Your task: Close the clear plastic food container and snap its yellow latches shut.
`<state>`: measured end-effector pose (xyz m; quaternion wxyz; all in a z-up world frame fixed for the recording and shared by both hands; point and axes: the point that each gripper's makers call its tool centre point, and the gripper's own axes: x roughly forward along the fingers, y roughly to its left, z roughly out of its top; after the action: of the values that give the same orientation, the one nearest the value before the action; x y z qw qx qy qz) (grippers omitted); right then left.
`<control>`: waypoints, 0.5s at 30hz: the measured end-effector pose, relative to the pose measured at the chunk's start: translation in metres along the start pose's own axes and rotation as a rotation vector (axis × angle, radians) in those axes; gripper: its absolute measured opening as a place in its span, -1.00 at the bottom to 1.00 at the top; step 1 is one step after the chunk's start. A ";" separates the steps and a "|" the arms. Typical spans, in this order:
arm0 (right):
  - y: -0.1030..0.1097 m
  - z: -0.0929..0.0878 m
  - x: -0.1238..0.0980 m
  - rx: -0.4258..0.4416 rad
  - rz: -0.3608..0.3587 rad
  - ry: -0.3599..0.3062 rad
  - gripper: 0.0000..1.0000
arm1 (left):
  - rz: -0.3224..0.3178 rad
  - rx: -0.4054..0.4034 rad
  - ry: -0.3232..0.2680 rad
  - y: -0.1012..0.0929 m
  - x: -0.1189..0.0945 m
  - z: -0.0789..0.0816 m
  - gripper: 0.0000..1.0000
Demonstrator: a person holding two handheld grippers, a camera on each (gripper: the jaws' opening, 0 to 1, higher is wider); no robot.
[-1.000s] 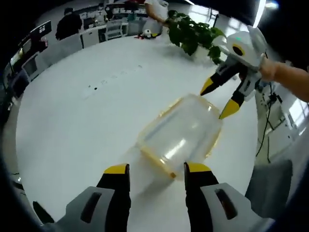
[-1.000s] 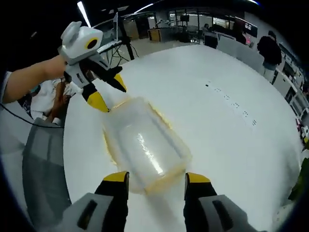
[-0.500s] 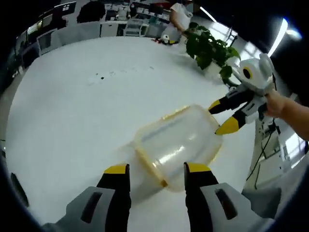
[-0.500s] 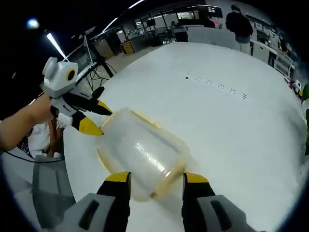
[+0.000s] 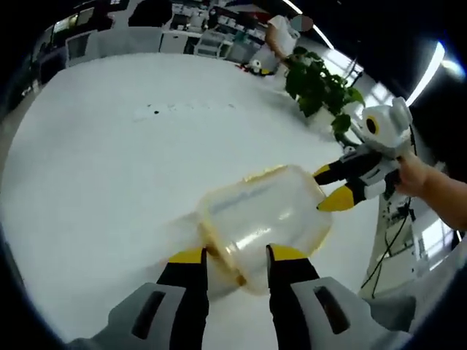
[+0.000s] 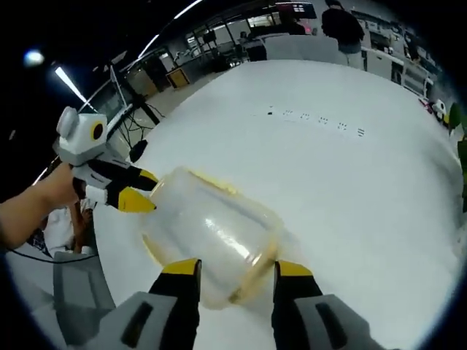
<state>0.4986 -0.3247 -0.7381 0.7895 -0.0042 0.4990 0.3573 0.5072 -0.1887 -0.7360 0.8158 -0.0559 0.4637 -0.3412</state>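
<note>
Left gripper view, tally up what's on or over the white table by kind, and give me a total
Clear plastic container with yellow trim: 1
Grippers: 2, the left gripper and the right gripper
Potted plant: 1
Total: 4

One clear container [image 5: 263, 219] lies on one white table [image 5: 109, 182], and two grippers work at it: the left gripper [image 5: 232, 257] and the right gripper [image 6: 228, 267]. One potted plant [image 5: 315, 80] stands at the table's far edge. One person [image 5: 281, 33] stands beyond it in the left gripper view and one person [image 6: 343, 25] in the right gripper view; whether they are the same one I cannot tell.
</note>
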 end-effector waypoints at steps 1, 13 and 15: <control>0.000 0.000 0.000 -0.001 0.000 0.001 -0.28 | -0.001 -0.008 0.000 0.000 0.000 0.000 -0.42; 0.001 0.014 -0.001 -0.035 -0.003 0.049 -0.39 | -0.007 -0.058 0.015 0.002 0.010 -0.008 -0.54; 0.002 0.010 -0.002 -0.043 -0.010 0.045 -0.39 | -0.009 -0.053 0.015 0.000 0.011 -0.007 -0.54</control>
<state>0.5047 -0.3200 -0.7309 0.7796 -0.0316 0.5089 0.3635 0.5059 -0.1938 -0.7483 0.8089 -0.0771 0.4784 -0.3329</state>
